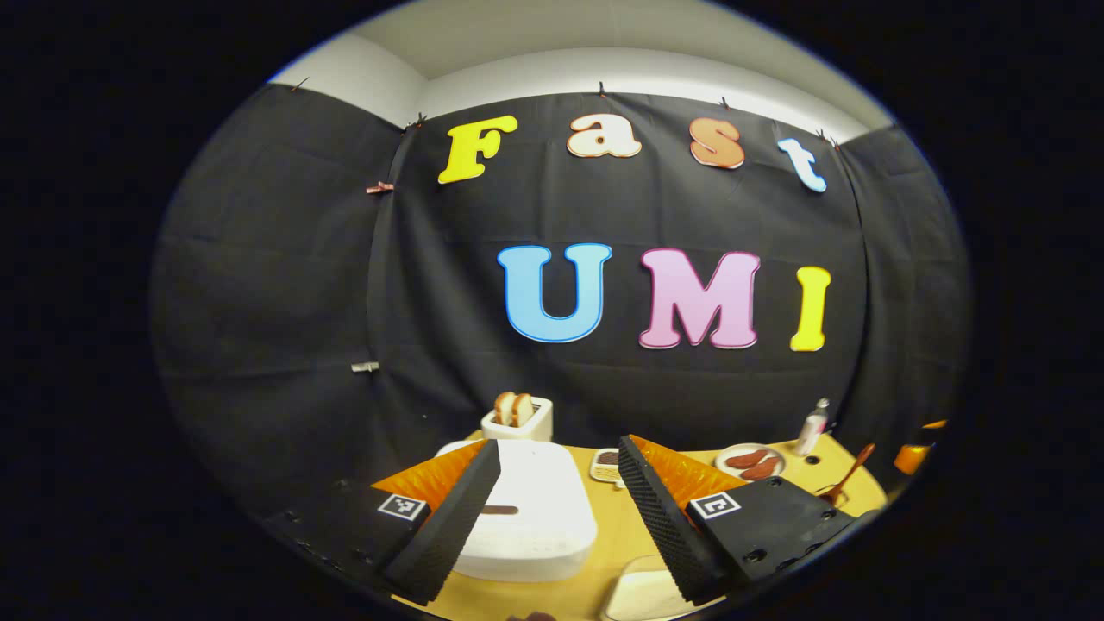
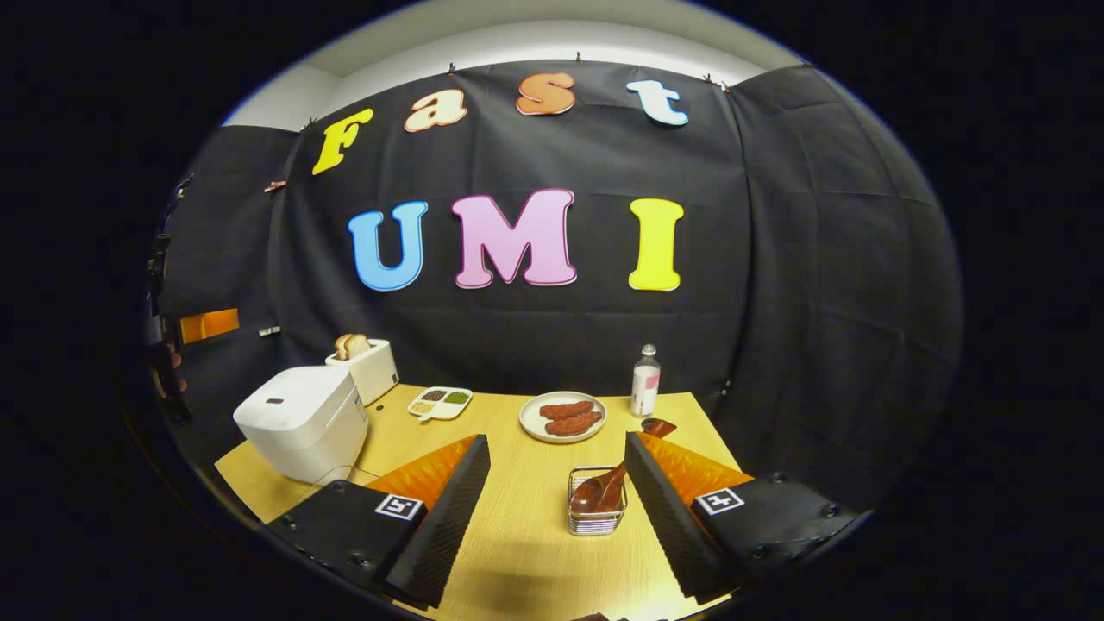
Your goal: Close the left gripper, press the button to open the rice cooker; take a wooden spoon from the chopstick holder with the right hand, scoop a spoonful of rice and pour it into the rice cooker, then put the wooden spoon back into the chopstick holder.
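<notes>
The white rice cooker [image 1: 535, 517] stands with its lid down, just beyond and below my open left gripper [image 1: 559, 457]; a dark button slot [image 1: 500, 510] shows on its top. The rice cooker [image 2: 302, 418] also appears at the table's left in the right gripper view. A wire chopstick holder [image 2: 597, 516] holds a wooden spoon [image 2: 604, 492] that leans to the right. It sits just ahead of my open right gripper [image 2: 556, 448], close to the right finger. The wooden spoon [image 1: 849, 474] also shows at the far right in the left gripper view.
A toaster [image 2: 366, 362] with bread stands behind the cooker. A seasoning tray [image 2: 440, 402], a plate [image 2: 528, 423] of sausages and a small bottle [image 2: 644, 379] line the table's back. A pale container [image 1: 638, 595] lies under the left gripper's right finger.
</notes>
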`<state>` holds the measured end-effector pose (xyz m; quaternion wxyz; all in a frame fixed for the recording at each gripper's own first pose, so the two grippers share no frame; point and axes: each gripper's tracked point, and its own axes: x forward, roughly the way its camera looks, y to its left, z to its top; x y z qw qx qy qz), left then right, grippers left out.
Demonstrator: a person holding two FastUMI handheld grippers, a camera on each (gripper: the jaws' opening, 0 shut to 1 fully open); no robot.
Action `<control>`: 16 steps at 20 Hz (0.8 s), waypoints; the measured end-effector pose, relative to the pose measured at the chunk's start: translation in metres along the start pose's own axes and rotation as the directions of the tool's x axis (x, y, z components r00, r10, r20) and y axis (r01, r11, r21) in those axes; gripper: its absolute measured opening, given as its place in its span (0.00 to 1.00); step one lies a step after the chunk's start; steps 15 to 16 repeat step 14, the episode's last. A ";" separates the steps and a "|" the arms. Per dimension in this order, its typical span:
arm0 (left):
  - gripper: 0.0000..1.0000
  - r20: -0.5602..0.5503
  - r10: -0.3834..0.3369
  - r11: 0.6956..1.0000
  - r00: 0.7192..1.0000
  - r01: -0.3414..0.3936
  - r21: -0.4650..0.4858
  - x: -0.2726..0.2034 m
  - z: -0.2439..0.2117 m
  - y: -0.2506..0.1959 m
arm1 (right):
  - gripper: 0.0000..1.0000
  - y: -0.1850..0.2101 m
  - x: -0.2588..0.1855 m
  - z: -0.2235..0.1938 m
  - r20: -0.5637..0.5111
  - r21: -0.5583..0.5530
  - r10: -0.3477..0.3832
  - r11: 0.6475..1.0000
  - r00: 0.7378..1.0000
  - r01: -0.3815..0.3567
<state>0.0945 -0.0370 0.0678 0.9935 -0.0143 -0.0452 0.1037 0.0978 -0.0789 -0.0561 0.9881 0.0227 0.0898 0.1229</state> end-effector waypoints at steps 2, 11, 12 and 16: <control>0.95 -0.009 -0.054 0.998 0.998 0.054 -0.019 -0.027 -0.004 -0.011 | 0.98 0.000 -0.020 0.012 0.029 0.013 -0.035 0.999 0.999 0.034; 0.96 -0.066 -0.216 0.975 0.974 0.218 0.031 -0.113 -0.058 -0.003 | 0.98 0.042 -0.130 -0.004 0.063 -0.042 -0.082 0.996 0.995 0.085; 0.96 -0.060 -0.219 0.975 0.974 0.221 0.032 -0.120 -0.057 0.000 | 0.99 0.049 -0.138 -0.007 0.060 -0.035 -0.077 0.996 0.995 0.079; 0.96 -0.046 -0.230 0.972 0.972 0.231 0.038 -0.131 -0.053 0.003 | 0.99 0.061 -0.149 -0.005 0.064 -0.024 -0.063 0.998 0.996 0.064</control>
